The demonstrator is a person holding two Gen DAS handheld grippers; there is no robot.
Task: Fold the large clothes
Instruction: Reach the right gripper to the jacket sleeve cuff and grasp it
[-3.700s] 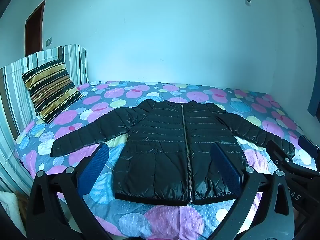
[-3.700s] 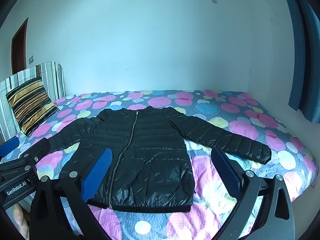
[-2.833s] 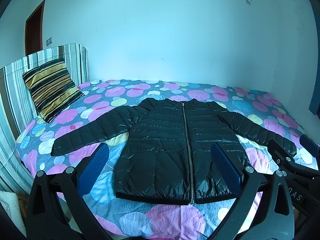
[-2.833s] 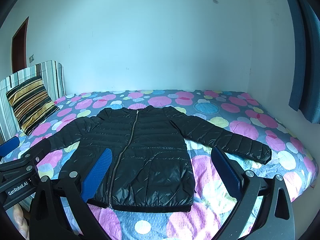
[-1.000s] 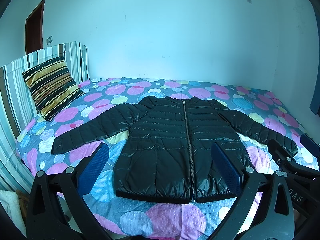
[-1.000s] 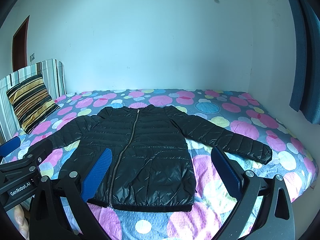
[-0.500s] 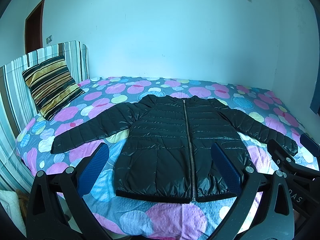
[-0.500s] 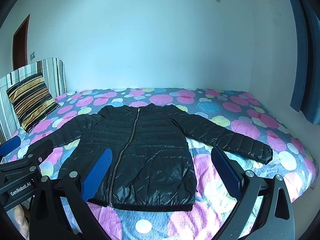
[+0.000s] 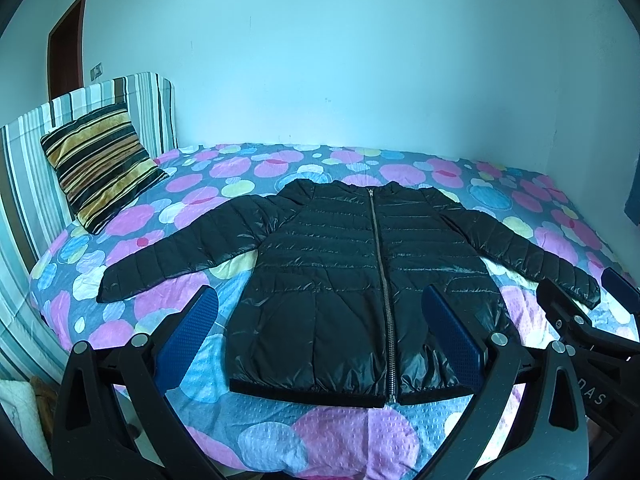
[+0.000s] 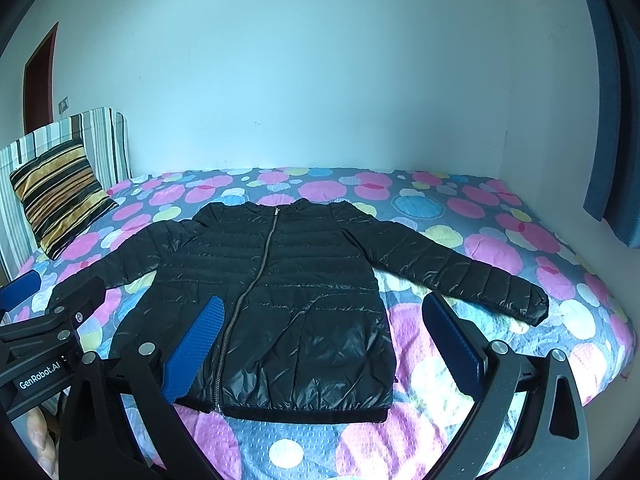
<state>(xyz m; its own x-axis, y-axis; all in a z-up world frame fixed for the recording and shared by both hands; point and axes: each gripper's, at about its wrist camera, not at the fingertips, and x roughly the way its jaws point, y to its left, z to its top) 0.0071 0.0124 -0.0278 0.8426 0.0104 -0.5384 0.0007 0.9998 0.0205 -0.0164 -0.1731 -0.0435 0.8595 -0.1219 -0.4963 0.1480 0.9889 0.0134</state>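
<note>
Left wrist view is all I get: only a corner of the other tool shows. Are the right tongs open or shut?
Observer: Open. The right tongs have their blue pads wide apart and hold nothing; the jacket lies flat on the bed beyond them.
Operator: That tool overlaps the right-hand sleeve for me. Is its cuff lying on the bed?
Observer: Yes. The right-hand sleeve runs straight out, and its cuff rests on the bedspread, short of the bed's edge.
</note>
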